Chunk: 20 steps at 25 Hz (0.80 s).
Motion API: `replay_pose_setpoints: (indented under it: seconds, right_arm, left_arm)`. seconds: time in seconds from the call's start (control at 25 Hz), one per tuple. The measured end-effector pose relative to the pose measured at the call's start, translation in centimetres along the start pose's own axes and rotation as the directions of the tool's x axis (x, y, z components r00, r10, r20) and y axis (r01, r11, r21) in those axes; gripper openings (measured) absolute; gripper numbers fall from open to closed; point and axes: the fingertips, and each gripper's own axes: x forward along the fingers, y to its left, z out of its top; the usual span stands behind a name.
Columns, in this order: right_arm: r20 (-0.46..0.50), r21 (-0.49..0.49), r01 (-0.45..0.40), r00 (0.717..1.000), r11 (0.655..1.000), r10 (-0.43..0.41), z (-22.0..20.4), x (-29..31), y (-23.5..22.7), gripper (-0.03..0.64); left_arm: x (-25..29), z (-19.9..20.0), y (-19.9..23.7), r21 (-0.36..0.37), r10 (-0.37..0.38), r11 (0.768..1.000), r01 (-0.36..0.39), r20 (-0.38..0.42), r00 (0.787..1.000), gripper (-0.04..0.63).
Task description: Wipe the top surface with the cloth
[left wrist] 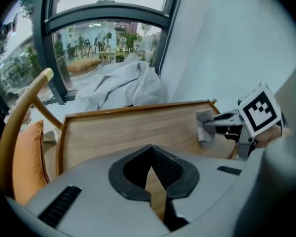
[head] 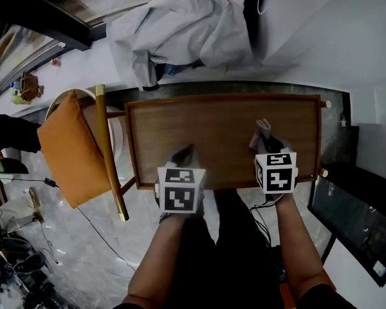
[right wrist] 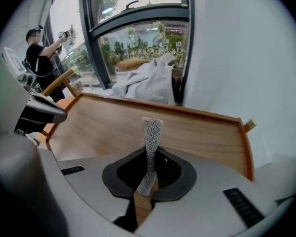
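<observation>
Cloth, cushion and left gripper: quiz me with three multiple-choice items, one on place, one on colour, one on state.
1. Where is the cloth?
A. Pinched in the right gripper.
B. Loose on the tabletop.
C. In the left gripper.
2. What colour is the cushion on the chair?
A. Blue.
B. Orange.
C. Green.
3. How do the left gripper's jaws stand?
A. Together, empty.
B. Together on the cloth.
C. Wide apart.
Answers: 1A, cloth rises from the right jaws above the tabletop; 2B, it shows orange; 3A, pads meet, only wood behind.
</observation>
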Motion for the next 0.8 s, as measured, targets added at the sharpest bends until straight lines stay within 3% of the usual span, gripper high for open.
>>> replay_pose_setpoints:
  seconds: [0.4, 0.8]
  right_arm:
    - [0.017, -0.05, -0.255, 0.966, 0.966, 0.256, 3.2, 1.9, 21.3, 0.037]
    - [-0.011, -0.043, -0.362, 0.932, 0.931, 0.362, 3.1, 3.5, 31.7, 0.037]
  left_arm:
    - [-7.4, -0.6, 8.7, -0.058, 0.057, 0.997, -0.052, 0.078, 0.995, 0.011]
    - [-11.4, -0.4, 12.3, -0.043, 0.038, 0.999, -0.033, 0.114, 0.993, 0.011]
